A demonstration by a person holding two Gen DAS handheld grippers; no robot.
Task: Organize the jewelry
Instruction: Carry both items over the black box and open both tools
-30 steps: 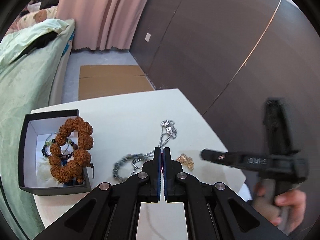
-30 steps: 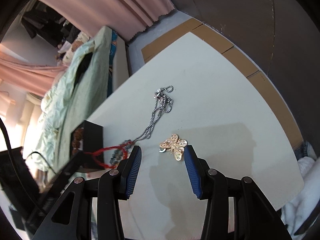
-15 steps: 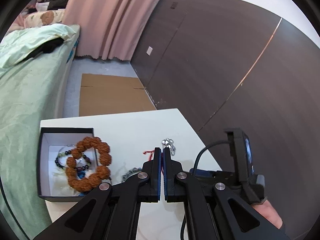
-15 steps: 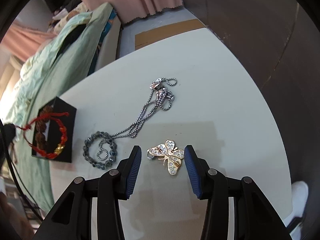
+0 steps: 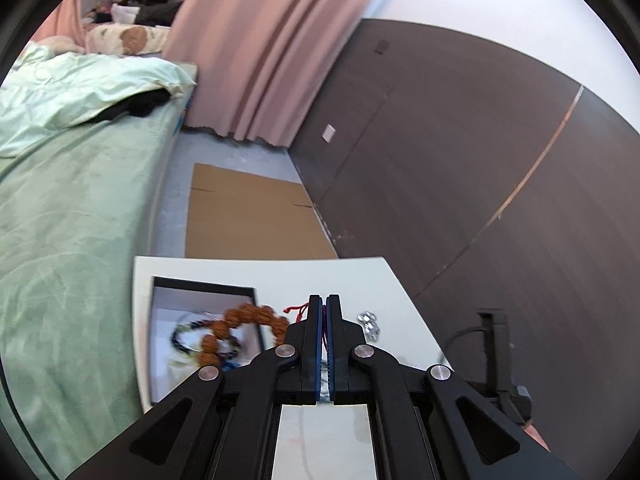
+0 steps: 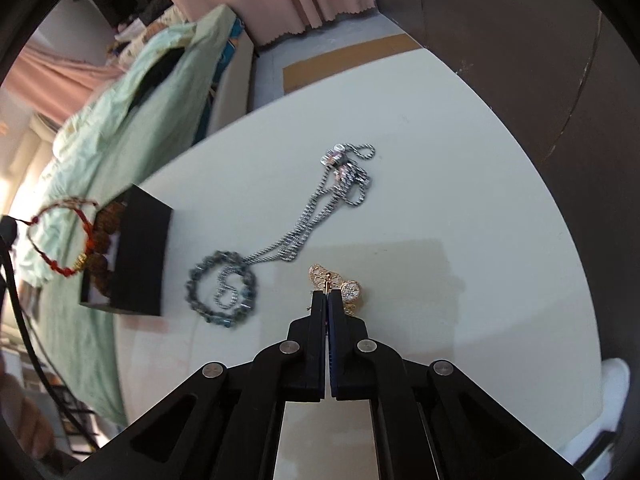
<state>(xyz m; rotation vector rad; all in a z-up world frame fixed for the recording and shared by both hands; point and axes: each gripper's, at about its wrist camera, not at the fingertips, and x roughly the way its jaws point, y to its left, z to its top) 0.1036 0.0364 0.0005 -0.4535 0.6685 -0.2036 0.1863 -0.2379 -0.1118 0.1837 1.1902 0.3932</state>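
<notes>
Since half a second ago the right claw (image 6: 327, 298) has closed: its two fingers, wide apart before, are now pressed together on one gold butterfly brooch (image 6: 340, 286), whose openwork wings stick out past the tips. The brooch is at the white counter (image 6: 460, 200); I cannot tell if it is lifted. The left claw (image 5: 324, 300) has risen and its fingers are tight together on one red cord bracelet (image 6: 60, 236); in the right wrist view this braided loop with a small gold charm hangs in the air above the box. One black square box (image 6: 140, 256) stands near the counter's left edge. Inside it lie one bracelet of big, rough brown beads (image 5: 240, 328) and one of small dark beads (image 5: 188, 334). On the counter there is one silver ball chain necklace (image 6: 320, 208), and its end curls inside one round bracelet of grey-blue beads (image 6: 222, 292).
</notes>
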